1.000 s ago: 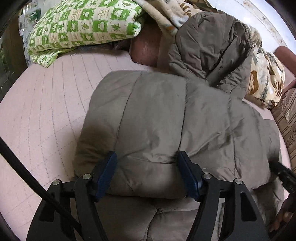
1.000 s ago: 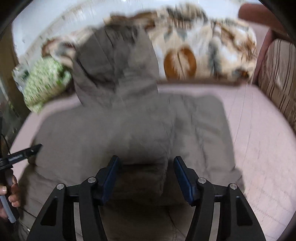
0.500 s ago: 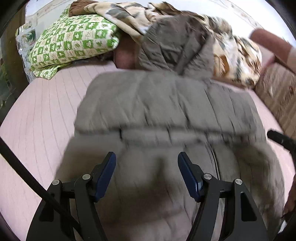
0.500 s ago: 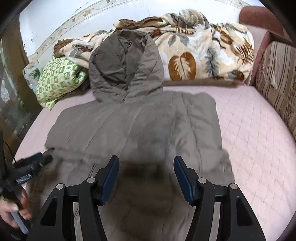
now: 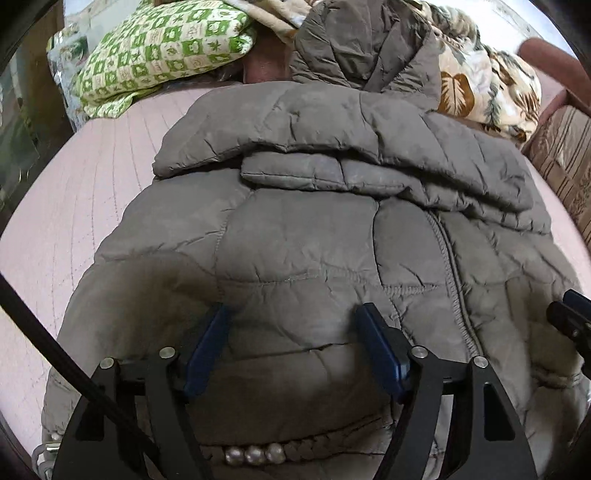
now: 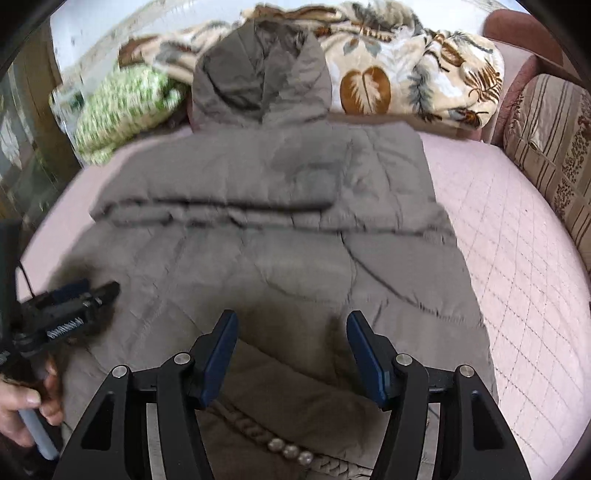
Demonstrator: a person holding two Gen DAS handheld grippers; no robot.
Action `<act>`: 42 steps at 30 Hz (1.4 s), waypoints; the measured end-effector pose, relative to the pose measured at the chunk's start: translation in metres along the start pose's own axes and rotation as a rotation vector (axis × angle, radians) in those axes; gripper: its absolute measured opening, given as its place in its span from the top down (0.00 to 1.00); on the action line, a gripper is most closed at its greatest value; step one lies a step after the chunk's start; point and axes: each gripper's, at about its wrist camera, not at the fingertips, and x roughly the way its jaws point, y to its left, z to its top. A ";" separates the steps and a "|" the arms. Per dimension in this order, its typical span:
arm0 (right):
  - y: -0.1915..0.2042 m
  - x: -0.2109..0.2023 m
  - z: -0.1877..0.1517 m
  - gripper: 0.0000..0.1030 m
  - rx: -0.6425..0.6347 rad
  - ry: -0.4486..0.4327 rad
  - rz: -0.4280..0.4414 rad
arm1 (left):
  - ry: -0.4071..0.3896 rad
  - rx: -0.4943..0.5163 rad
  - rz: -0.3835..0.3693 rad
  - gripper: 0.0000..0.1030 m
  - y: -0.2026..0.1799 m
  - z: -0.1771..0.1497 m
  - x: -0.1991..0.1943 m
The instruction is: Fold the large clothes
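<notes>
Grey-brown quilted hooded jacket (image 5: 314,236) lies folded crosswise, puffy.

- pink quilted bed cover (image 6: 517,258) with stitched diamond lines takes up most of the scene
- green and white patterned pillow (image 5: 162,48) up at the far left
- cream blanket with a brown leaf print (image 6: 406,77) bunched along the far edge
- striped brown cushion (image 6: 550,140) on the right, reddish padded frame (image 6: 517,33) behind it
- pale wall (image 6: 110,22) at the back, soft daylight
- glassy cabinet thing (image 5: 18,140) far left, hard to make out
</notes>
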 end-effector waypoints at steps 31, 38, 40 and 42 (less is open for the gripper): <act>0.005 0.006 -0.026 0.32 0.067 0.042 -0.042 | -0.171 -0.087 0.153 0.29 0.130 -0.021 -0.070; 0.005 0.014 -0.028 0.29 0.071 0.051 -0.061 | -0.130 -0.101 0.142 0.29 0.137 -0.029 -0.057; 0.005 0.012 -0.028 0.29 0.072 0.044 -0.062 | -0.136 -0.101 0.139 0.29 0.137 -0.030 -0.059; 0.006 0.007 -0.029 0.29 0.074 0.030 -0.059 | -0.143 -0.097 0.138 0.29 0.137 -0.031 -0.059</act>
